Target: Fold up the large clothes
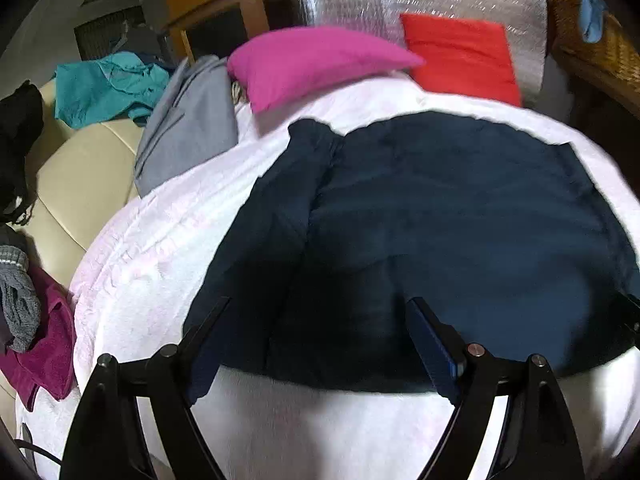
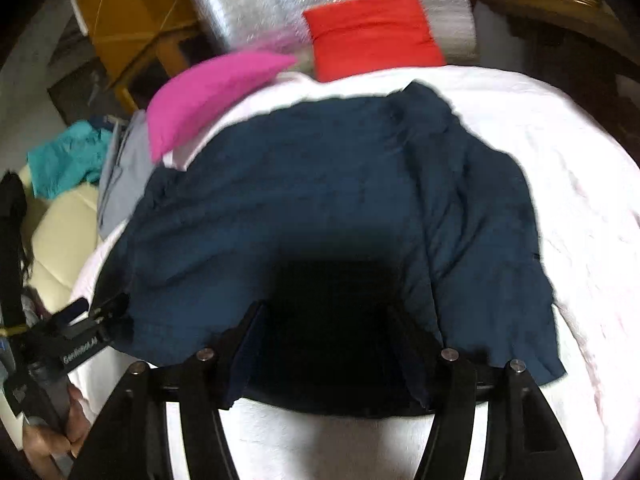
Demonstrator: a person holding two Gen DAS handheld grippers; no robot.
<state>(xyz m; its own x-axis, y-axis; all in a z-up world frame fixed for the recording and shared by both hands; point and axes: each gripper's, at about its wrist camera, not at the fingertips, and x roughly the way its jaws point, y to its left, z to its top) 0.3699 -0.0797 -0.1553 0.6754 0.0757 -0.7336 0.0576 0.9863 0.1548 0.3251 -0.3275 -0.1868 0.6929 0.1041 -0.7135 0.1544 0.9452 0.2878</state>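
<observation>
the navy garment [image 1: 440,216] lay spread on the white blanket [image 1: 160,248], its near hem toward both tongs, with a flap or sleeve doubled inward along its left side and, in the right wrist view, another bunched fold running down its right side. the left gripper [image 1: 320,336] hung over the near left part of the hem with its jaws spread wide and nothing pinched between them; the right gripper [image 2: 328,328] stood over the near middle of the hem, jaws also parted, the dark cloth lying under and between them, though the pads did not appear to press on it. the step in hand looked like squaring up for the next fold — probably bringing the near hem up toward the far edge by the pink pillow [image 1: 316,64] and the red pillow [image 1: 460,56]. to do it well, each gripper would want to take the hem near its own corner, catching every layer at once, so the folded-in sides did not slip out. lifting both corners together and keeping the hem taut between them should stop the middle sagging. the bunched right side might be worth smoothing first — otherwise the wrinkle would be shut into the fold.
</observation>
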